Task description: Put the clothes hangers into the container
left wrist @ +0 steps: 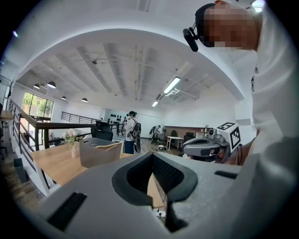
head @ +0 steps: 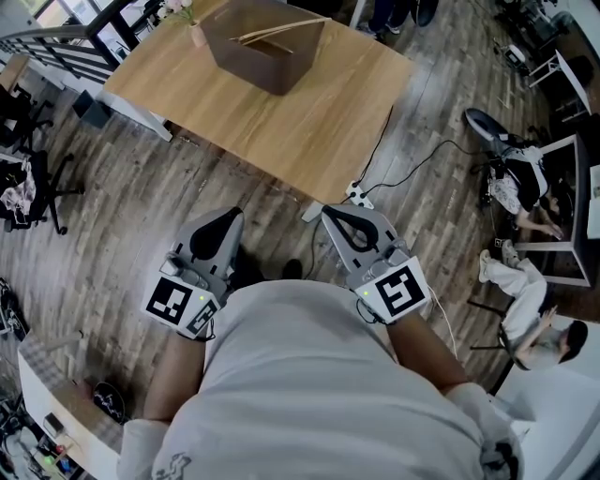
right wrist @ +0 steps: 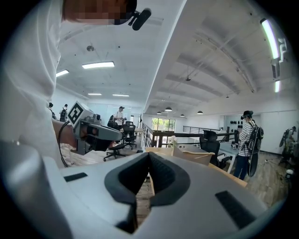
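A brown container (head: pixel 267 52) stands on the far part of a wooden table (head: pixel 281 122), with wooden clothes hangers (head: pixel 281 31) lying across its top. Both grippers are held close to my torso, over the floor short of the table. My left gripper (head: pixel 230 214) is shut with nothing between its jaws, and so is my right gripper (head: pixel 330 212). The left gripper view looks past the left gripper (left wrist: pixel 152 156) at the container (left wrist: pixel 96 151) and a hanger (left wrist: pixel 108 146). The right gripper view shows the right gripper (right wrist: pixel 149 155) with the container (right wrist: pixel 184 154) beyond it.
A vase of flowers (head: pixel 192 28) stands beside the container. A power strip (head: pixel 358 195) with a black cable lies on the floor at the table's near corner. Office chairs (head: pixel 28 187) are at the left; a seated person (head: pixel 525 291) is at the right. A person with a backpack (left wrist: pixel 131 133) stands beyond the table.
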`<state>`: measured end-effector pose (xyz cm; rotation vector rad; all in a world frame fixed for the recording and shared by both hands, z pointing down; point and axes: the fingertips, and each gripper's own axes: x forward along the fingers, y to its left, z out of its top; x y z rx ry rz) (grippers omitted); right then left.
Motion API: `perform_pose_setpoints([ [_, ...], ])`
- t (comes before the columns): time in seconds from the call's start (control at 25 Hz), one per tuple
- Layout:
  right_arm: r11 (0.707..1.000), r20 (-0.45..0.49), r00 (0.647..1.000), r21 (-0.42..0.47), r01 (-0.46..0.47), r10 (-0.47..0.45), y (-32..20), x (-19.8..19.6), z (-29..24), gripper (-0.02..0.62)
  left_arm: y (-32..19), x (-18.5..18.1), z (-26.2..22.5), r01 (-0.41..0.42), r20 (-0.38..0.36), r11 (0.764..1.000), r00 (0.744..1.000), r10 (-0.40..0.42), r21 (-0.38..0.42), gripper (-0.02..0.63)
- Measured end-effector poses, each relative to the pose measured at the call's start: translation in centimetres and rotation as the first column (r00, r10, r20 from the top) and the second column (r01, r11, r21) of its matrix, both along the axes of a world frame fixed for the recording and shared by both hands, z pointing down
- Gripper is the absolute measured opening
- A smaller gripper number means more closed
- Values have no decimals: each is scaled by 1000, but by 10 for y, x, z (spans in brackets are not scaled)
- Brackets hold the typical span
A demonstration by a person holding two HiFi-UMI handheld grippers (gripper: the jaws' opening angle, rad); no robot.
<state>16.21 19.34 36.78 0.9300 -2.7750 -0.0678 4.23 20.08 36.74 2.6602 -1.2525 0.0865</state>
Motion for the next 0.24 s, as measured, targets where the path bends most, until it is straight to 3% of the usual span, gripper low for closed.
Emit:
perform_pose_setpoints([
  [0.24, 1000, 1, 1000, 7, -9, 9, -6, 7, -1, 6, -6, 5, -1, -3, 3, 1000, 1000, 3, 3, 6],
])
